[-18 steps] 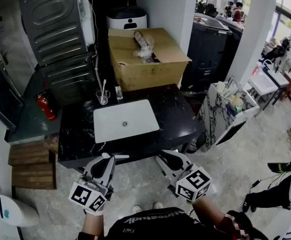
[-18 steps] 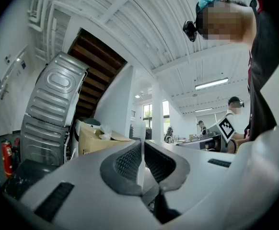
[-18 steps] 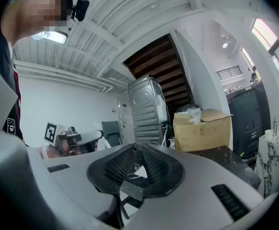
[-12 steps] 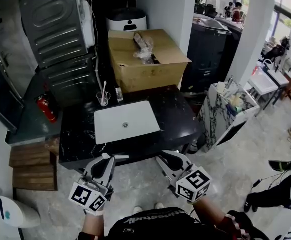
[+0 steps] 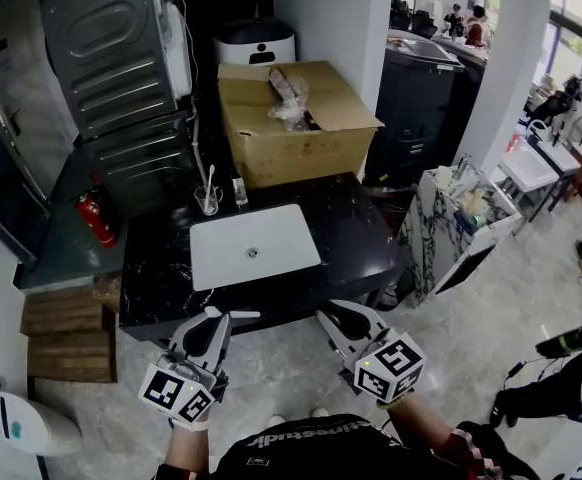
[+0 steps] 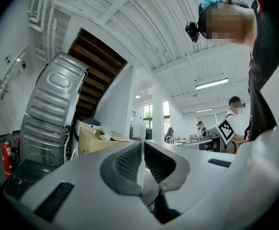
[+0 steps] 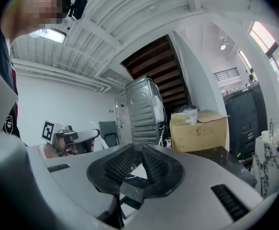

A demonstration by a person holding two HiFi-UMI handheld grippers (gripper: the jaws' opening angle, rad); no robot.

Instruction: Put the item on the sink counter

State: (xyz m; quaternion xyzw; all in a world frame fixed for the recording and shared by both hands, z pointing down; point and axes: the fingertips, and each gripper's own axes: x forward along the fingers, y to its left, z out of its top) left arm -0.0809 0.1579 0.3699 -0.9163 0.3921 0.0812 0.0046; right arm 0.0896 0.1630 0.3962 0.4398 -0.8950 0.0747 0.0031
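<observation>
I'm seeing the left gripper (image 5: 211,318) clamped on a thin white stick (image 5: 239,314), which is poking out sideways past the tips toward the right gripper (image 5: 333,318). That one is sitting closed down to a slit with nothing in it. The black tabletop (image 5: 356,233) with its white sink (image 5: 254,245) is lying straight ahead of both grippers, not reached yet. I'm judging the stick light, stiff and a bit slick. It's pinched near one end, so it's likely to pivot; mid-shaft would be the steadier hold. I'm expecting it to need laying flat on bare stone beside the sink.
</observation>
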